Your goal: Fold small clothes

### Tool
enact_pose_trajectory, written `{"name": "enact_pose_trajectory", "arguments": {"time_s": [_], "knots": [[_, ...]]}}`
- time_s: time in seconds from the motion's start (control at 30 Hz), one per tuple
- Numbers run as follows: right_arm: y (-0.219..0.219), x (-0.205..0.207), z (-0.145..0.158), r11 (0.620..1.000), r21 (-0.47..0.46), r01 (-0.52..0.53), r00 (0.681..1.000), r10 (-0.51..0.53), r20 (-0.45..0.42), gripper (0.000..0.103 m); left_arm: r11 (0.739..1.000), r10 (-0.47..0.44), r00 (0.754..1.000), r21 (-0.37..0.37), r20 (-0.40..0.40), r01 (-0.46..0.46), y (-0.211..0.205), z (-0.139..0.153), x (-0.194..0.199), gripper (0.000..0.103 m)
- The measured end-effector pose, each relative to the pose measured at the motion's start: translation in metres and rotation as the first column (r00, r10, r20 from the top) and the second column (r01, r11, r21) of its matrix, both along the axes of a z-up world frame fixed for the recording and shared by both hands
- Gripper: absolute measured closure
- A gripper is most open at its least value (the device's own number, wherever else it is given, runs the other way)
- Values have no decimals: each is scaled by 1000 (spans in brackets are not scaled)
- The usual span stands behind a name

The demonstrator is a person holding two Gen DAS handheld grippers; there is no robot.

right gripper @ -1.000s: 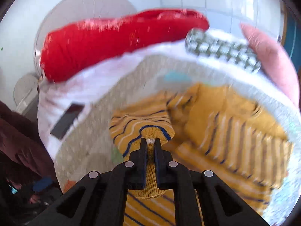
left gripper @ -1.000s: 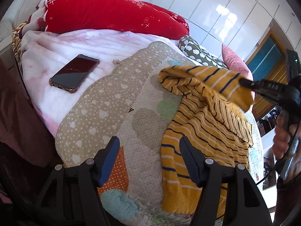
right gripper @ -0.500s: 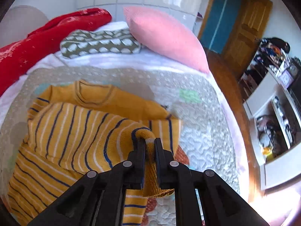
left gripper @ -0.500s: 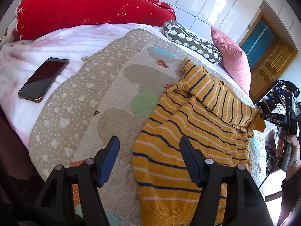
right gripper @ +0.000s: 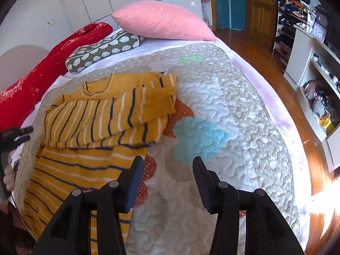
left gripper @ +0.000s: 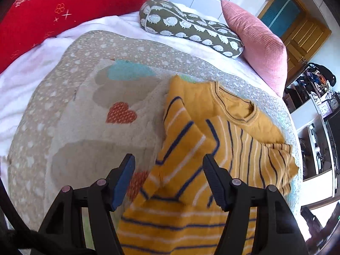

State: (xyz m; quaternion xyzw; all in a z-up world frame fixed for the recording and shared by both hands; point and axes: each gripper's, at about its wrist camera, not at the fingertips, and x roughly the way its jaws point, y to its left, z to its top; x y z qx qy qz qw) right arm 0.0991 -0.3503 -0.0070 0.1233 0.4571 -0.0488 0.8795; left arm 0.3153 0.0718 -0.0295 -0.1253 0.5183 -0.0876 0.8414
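A small mustard-yellow sweater with navy and white stripes (left gripper: 212, 148) lies flat on the quilted bedspread (left gripper: 85, 127), with both sleeves folded across its chest. My left gripper (left gripper: 167, 170) is open and empty, hovering over the sweater's left side near its folded sleeve. In the right wrist view the sweater (right gripper: 95, 127) lies to the left. My right gripper (right gripper: 166, 170) is open and empty, above the quilt (right gripper: 223, 116) just right of the sweater's edge. The left gripper (right gripper: 17, 136) shows at the far left edge there.
A red bolster (left gripper: 74, 10), a green patterned pillow (left gripper: 191, 27) and a pink pillow (left gripper: 259, 42) lie at the head of the bed. A wooden door (right gripper: 261, 6) and cluttered white shelves (right gripper: 314, 63) stand to the right, past the bed's edge.
My right gripper carried the sleeve across the sweater, let it go and opened. Both sleeves now lie folded on the chest. My left gripper moved forward over the sweater; the phone left its view.
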Motion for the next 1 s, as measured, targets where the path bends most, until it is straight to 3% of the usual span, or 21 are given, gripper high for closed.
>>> {"name": "enact_pose_trajectory", "arguments": {"time_s": [0.1,0.13,0.17,0.2,0.27,0.33,0.47,0.57,0.6,0.67,0.73,0.83,0.93,0.97,1.0], "knots": [[-7,-17,-9,1000,2,13,1000,-13,-19,52,997,34,998,68,-50,-30,-8,-21,43,38],[-11,-22,-13,1000,10,24,999,-23,-26,51,995,16,996,95,-84,-8,-12,-29,54,47],[-15,-26,-16,999,20,37,999,-36,-33,51,992,-8,994,122,-107,21,-17,-33,61,89],[-19,-29,-19,998,27,51,998,-50,-41,51,983,-12,992,179,-122,34,-21,-35,67,96],[-26,-33,-24,997,29,77,996,-75,-49,52,974,16,998,228,-61,-2,-17,-25,68,97],[-31,-35,-28,995,29,92,995,-91,-52,51,947,103,995,305,-8,-96,0,-17,72,103],[-32,-29,-31,995,33,99,994,-98,-42,52,917,269,963,298,33,-267,55,-14,75,103],[-28,-21,-35,994,68,90,996,-88,-35,52,967,180,983,178,19,-181,62,-12,62,98],[-25,-18,-36,993,86,84,996,-81,-34,52,978,148,989,150,14,-148,58,-11,58,92],[-20,-12,-40,990,122,71,997,-67,-30,51,993,85,996,82,13,-86,45,-8,57,46],[-14,-6,-43,985,165,58,998,-56,-17,51,998,42,999,55,25,-44,28,-5,58,33],[-8,0,-49,976,205,77,997,-76,-16,49,994,-20,1000,109,17,18,-6,-11,74,30],[0,-2,-52,976,209,67,998,-64,-23,49,980,-57,996,185,-71,69,-32,-39,95,32],[2,-3,-53,978,198,64,998,-60,-26,48,978,-60,992,195,-110,80,-37,-48,100,57],[4,-5,-54,980,186,63,998,-59,-30,48,974,-58,991,212,-117,82,-41,-52,102,66]]}}
